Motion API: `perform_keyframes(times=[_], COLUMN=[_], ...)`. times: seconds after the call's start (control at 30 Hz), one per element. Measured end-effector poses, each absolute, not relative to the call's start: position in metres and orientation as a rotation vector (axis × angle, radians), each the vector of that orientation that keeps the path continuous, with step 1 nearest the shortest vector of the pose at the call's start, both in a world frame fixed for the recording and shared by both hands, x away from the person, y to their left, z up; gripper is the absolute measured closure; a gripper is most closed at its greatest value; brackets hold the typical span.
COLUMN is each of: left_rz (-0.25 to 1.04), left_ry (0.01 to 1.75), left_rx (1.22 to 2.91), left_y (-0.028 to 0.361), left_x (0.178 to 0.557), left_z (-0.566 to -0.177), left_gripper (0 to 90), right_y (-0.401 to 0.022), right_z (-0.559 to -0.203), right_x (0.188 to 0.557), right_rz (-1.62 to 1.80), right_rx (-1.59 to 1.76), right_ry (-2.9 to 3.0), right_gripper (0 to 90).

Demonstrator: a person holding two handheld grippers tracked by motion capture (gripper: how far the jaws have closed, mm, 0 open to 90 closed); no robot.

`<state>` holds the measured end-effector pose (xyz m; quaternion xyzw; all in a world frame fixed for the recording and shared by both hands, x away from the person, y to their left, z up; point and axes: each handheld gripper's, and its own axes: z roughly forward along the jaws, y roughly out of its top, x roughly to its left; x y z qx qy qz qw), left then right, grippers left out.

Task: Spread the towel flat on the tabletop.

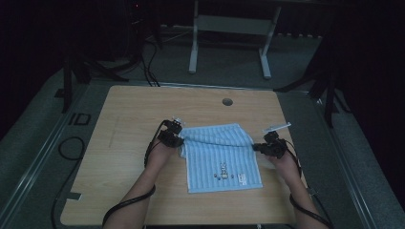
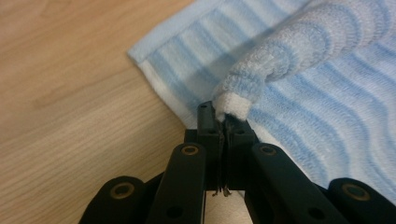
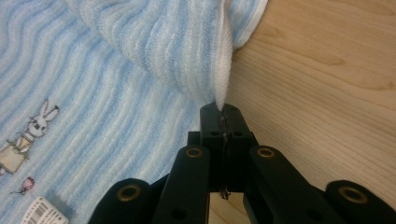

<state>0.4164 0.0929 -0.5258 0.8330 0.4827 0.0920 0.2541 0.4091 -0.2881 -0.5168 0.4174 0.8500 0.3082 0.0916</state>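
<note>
A light blue striped towel (image 1: pixel 222 155) lies on the wooden table (image 1: pixel 133 119), its far part folded over toward me. Its near end carries a small rabbit picture (image 3: pixel 23 140) and a label. My left gripper (image 1: pixel 177 139) is shut on the towel's (image 2: pixel 317 93) left corner, the white hem pinched between its jaws (image 2: pixel 223 116). My right gripper (image 1: pixel 258 147) is shut on the right corner, with the towel (image 3: pixel 163 51) rising from its closed tips (image 3: pixel 221 112). Both grippers sit low over the towel's sides.
A round cable hole (image 1: pixel 227 101) lies near the table's far edge. Behind the table stands a white frame (image 1: pixel 229 28) on the floor. Black cables (image 1: pixel 71 148) trail off the table's left side. Bare wood surrounds the towel on all sides.
</note>
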Motion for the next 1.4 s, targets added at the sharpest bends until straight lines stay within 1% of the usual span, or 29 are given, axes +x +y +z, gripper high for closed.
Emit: perform_keyframes(times=[0.03, 0.07, 0.1, 0.13, 0.17, 0.23, 0.27, 0.3, 0.33, 0.37, 0.43, 0.53, 0.6, 0.73, 0.83, 1.0, 1.17, 1.27, 1.4], left_rz=[0.238, 0.238, 0.241, 0.260, 0.282, 0.327, 0.360, 0.379, 0.386, 0.381, 0.330, 0.279, 0.249, 0.194, 0.169, 0.157, 0.200, 0.199, 0.247], left_ry=[1.312, 1.312, 1.311, 1.302, 1.292, 1.262, 1.254, 1.238, 1.226, 1.200, 1.109, 1.000, 0.935, 0.869, 0.841, 0.836, 0.842, 0.845, 0.884], left_rx=[2.272, 2.272, 2.289, 2.311, 2.324, 2.334, 2.330, 2.324, 2.319, 2.312, 2.304, 2.335, 2.341, 2.376, 2.402, 2.434, 2.467, 2.465, 2.463], left_y=[0.094, 0.094, 0.094, 0.095, 0.097, 0.101, 0.103, 0.105, 0.107, 0.108, 0.105, 0.092, 0.081, 0.060, 0.048, 0.039, 0.036, 0.038, 0.041], left_x=[0.416, 0.416, 0.415, 0.412, 0.408, 0.399, 0.393, 0.387, 0.381, 0.374, 0.356, 0.334, 0.321, 0.305, 0.300, 0.300, 0.305, 0.313, 0.330], left_z=[-0.526, -0.526, -0.525, -0.523, -0.520, -0.511, -0.506, -0.500, -0.495, -0.491, -0.484, -0.484, -0.487, -0.500, -0.511, -0.527, -0.536, -0.536, -0.536], left_gripper=[85.9, 81.6, 81.6, 73.6, 68.9, 58.5, 58.2, 52.2, 48.5, 48.2, 44.1, 43.6, 41.5, 41.5, 41.5, 41.5, 41.3, 41.3, 43.0], right_y=[-0.287, -0.287, -0.287, -0.287, -0.288, -0.291, -0.293, -0.295, -0.297, -0.300, -0.304, -0.300, -0.295, -0.285, -0.281, -0.278, -0.274, -0.273, -0.272], right_z=[-0.517, -0.517, -0.518, -0.516, -0.514, -0.507, -0.505, -0.501, -0.498, -0.495, -0.490, -0.491, -0.495, -0.511, -0.524, -0.536, -0.537, -0.537, -0.538], right_x=[0.409, 0.409, 0.410, 0.409, 0.408, 0.402, 0.400, 0.395, 0.391, 0.386, 0.375, 0.357, 0.345, 0.328, 0.320, 0.314, 0.313, 0.318, 0.329], right_rz=[0.908, 0.908, 0.896, 0.887, 0.886, 0.889, 0.890, 0.885, 0.873, 0.864, 0.899, 0.923, 0.932, 0.929, 0.903, 0.851, 0.807, 0.820, 0.844], right_rx=[1.238, 1.238, 1.238, 1.237, 1.232, 1.216, 1.212, 1.198, 1.178, 1.173, 1.158, 1.093, 1.068, 1.034, 1.027, 1.021, 0.982, 0.987, 1.005], right_ry=[2.529, 2.529, 2.535, 2.532, 2.524, 2.507, 2.503, 2.495, 2.477, 2.461, 2.460, 2.511, 2.544, 2.611, 2.643, 2.643, 2.628, 2.618, 2.594], right_gripper=[89.2, 89.2, 89.0, 87.6, 82.9, 70.6, 69.5, 65.9, 62.2, 61.7, 61.7, 61.7, 61.2, 58.4, 57.7, 56.8, 58.9, 61.6, 70.0])
